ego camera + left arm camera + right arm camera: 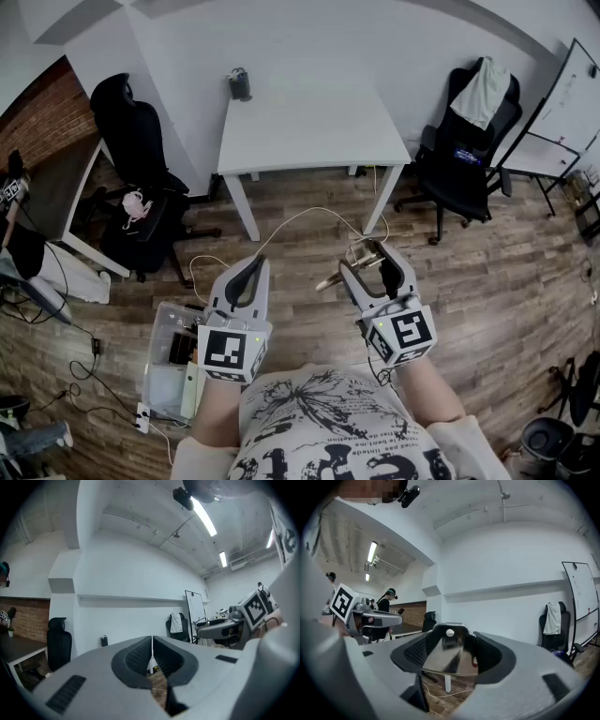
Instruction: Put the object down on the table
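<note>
My right gripper (371, 259) is shut on a shiny flat metal object (360, 255), which it holds in the air above the wooden floor. One end of the object sticks out to the left. In the right gripper view the metal object (448, 660) spans the gap between both pads, with a small hole near its top. My left gripper (251, 265) is shut and holds nothing; its jaws meet in a thin line in the left gripper view (152, 649). The white table (309, 127) stands ahead, well beyond both grippers.
A small dark object (240, 84) stands at the table's far left. Black office chairs sit left (131, 141) and right (469, 117) of the table. A whiteboard (562, 112) leans at the far right. A clear plastic box (173, 361) and a white cable (309, 216) lie on the floor.
</note>
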{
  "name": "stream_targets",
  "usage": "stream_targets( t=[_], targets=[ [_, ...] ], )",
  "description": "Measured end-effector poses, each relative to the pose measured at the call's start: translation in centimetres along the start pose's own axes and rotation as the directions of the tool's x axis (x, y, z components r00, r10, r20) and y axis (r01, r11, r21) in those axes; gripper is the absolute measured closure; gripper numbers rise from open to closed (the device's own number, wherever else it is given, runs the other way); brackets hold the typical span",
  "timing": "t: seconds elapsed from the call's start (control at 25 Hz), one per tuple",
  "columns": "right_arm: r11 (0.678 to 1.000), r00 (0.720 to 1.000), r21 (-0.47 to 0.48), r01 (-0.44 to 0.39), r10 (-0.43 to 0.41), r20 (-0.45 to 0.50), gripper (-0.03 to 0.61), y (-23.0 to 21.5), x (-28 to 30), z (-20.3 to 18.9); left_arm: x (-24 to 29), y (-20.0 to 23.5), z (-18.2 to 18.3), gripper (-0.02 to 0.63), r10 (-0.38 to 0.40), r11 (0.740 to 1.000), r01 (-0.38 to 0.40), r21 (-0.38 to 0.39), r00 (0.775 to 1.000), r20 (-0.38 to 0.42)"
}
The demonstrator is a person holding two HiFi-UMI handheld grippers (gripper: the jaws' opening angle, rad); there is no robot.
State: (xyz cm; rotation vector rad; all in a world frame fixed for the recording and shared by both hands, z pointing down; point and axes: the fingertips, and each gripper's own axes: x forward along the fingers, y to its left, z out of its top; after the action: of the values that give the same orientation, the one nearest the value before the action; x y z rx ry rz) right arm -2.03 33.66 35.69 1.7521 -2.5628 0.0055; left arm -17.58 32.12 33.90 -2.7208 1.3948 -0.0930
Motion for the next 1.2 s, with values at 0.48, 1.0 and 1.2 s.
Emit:
stream_targets(
  t=[0.48,1.0,1.2],
  targets=[
    [1.0,0.999,0.015,0.024,-0.023,-0.029,0.298,0.5,1.0,-1.2,0.0,1.7,-0.8,0.601,-0.001,0.999,0.001,-0.034,1.0,-0.005],
    [0.995,0.996,0.093,0.032,-0.024,-0.085,0.298,-1.5,3.5,-3.1,2.7,2.1,-2.8,0.601,-0.014,0.997,0.01,-0.073,0.998,-0.06],
    [0.995,0.996,0.104,-0.002,0.012,-0.093,0.298,-4.3,6.8,-3.9,6.0,3.0,-2.9,0.601,0.036,0.996,-0.042,-0.075,0.996,-0.082]
  ],
)
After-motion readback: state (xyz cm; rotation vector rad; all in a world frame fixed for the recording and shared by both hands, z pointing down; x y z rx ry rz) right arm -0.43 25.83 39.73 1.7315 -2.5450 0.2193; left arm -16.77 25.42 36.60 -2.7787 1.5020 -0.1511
